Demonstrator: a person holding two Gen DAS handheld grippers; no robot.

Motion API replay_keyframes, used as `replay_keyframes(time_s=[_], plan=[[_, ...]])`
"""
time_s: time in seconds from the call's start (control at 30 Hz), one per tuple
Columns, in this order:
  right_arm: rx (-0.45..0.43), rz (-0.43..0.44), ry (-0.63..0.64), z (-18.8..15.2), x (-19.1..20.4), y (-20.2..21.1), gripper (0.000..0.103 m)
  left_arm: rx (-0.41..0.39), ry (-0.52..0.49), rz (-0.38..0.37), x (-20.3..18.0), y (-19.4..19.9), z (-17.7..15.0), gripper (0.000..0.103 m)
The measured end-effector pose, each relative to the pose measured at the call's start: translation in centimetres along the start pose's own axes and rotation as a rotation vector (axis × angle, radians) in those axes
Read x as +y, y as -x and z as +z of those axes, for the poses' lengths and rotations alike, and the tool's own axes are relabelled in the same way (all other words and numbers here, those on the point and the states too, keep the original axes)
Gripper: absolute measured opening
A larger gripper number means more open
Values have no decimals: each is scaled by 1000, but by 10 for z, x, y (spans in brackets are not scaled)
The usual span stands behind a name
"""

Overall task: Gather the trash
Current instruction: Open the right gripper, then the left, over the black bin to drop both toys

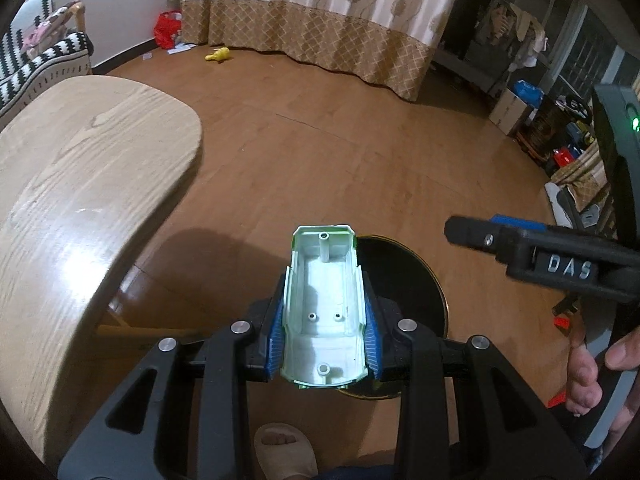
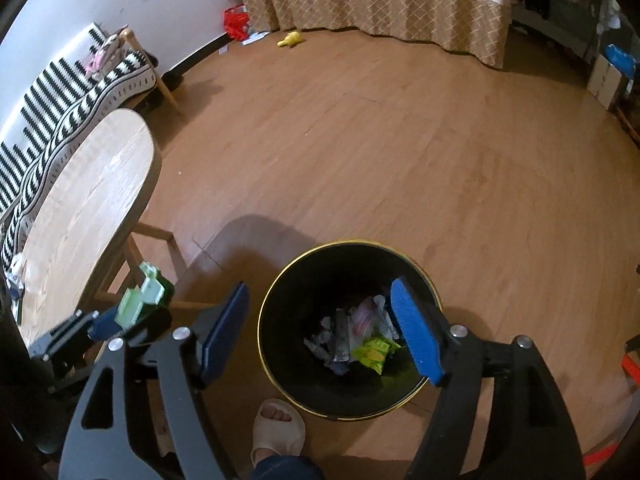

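Left gripper [image 1: 325, 334] clamps green plastic shell [image 1: 324, 308]; right gripper [image 2: 320, 332] gapes above bin [image 2: 272, 344].

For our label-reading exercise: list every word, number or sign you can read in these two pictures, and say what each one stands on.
"DAS": raised pale letters on the black body of the right tool, seen in the left wrist view.
Yellow-green printed wrapper in the round black bin with the gold rim: print too blurred to read.
Pale green plastic shell held in the left tool: no text visible.

bin [image 1: 404, 280] mostly hidden behind plastic shell [image 1: 324, 308]
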State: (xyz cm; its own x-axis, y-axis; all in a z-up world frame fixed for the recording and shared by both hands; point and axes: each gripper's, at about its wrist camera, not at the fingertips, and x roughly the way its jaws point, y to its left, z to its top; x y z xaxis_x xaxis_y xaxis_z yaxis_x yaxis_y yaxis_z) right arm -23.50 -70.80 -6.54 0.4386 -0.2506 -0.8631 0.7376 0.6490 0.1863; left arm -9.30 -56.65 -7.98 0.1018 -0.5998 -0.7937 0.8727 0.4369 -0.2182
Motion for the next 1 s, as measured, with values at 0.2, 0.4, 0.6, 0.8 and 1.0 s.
replay_keyframes(time_s=[0.2, 0.4, 0.6, 0.8, 1.0], plan=[[-41, -5, -70, 2, -13, 10, 73, 42, -23, -94, -17, -19, -4, 32], [-67, -16, -117, 1, -24, 17, 74, 64, -65, -152, -36, -35, -6, 32], [-106, -22, -165, 2, -32, 25, 76, 38, -42, -148, -35, -38, -2, 71], [-98, -12, -137, 3, -22, 22, 77, 16, 21, -116, -18, -24, 4, 80], [-112, 21, -40, 8, 17, 21, 85, -66, 44, -39, 17, 34, 8, 93]])
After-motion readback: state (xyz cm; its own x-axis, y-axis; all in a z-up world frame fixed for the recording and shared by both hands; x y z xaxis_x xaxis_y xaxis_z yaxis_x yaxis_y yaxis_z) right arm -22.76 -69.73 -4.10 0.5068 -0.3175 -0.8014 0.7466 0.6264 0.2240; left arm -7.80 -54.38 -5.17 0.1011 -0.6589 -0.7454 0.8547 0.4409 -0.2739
